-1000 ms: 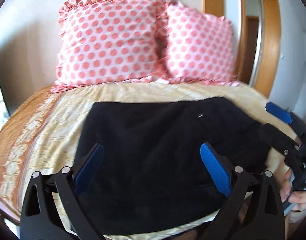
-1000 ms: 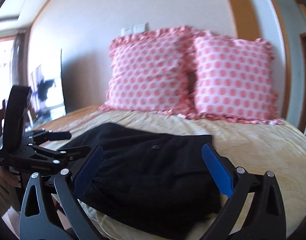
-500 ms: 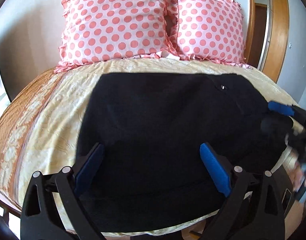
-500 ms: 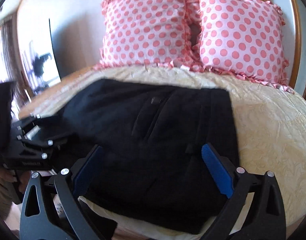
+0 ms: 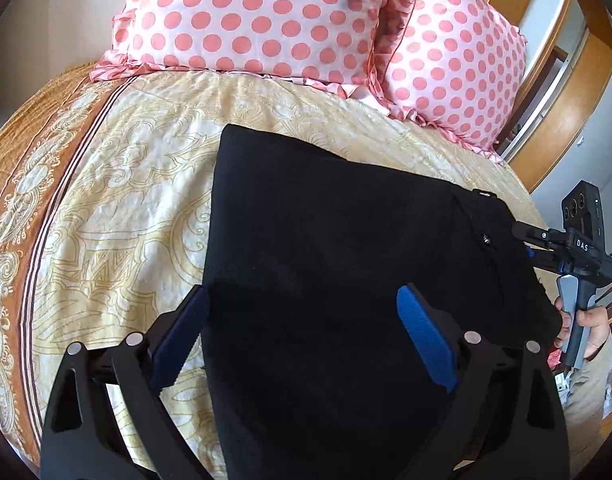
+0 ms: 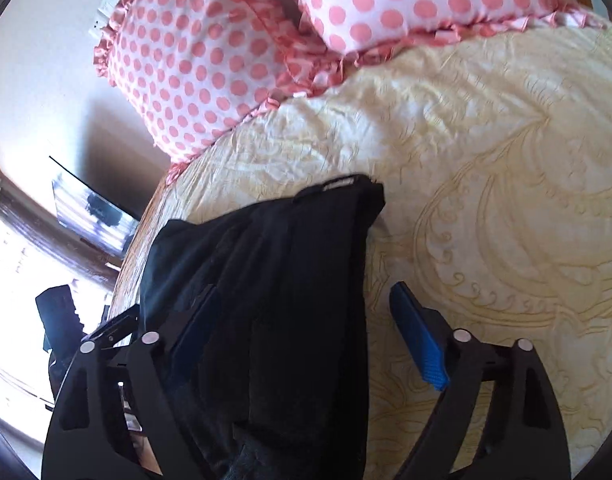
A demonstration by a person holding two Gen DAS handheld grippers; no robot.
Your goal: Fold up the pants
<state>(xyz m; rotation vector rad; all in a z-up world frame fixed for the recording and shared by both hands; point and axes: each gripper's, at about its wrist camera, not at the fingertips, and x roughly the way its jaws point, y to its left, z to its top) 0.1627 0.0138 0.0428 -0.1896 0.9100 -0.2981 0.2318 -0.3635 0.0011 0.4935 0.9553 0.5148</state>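
Observation:
Black pants [image 5: 338, 264] lie spread flat on the cream bedspread [image 5: 138, 184]. My left gripper [image 5: 302, 320] is open just above their left part, its left pad at the cloth's left edge. In the right wrist view the pants [image 6: 266, 280] show their waistband end, and my right gripper [image 6: 306, 320] is open, straddling the pants' right edge, the right pad over bare bedspread [image 6: 486, 184]. The right gripper also shows at the right edge of the left wrist view [image 5: 530, 240], at the pants' waistband. Neither holds anything.
Two pink polka-dot pillows [image 5: 266, 16] lean against the wall at the head of the bed. A wooden door frame [image 5: 566, 92] stands to the right. The bedspread has an orange patterned border [image 5: 34, 184] at the left. A window and a dark screen [image 6: 90, 204] are at the left.
Both grippers have tilted down and moved closer over the pants. The left one has shifted toward the pants' left edge, the right one toward their right edge. Both stay open.

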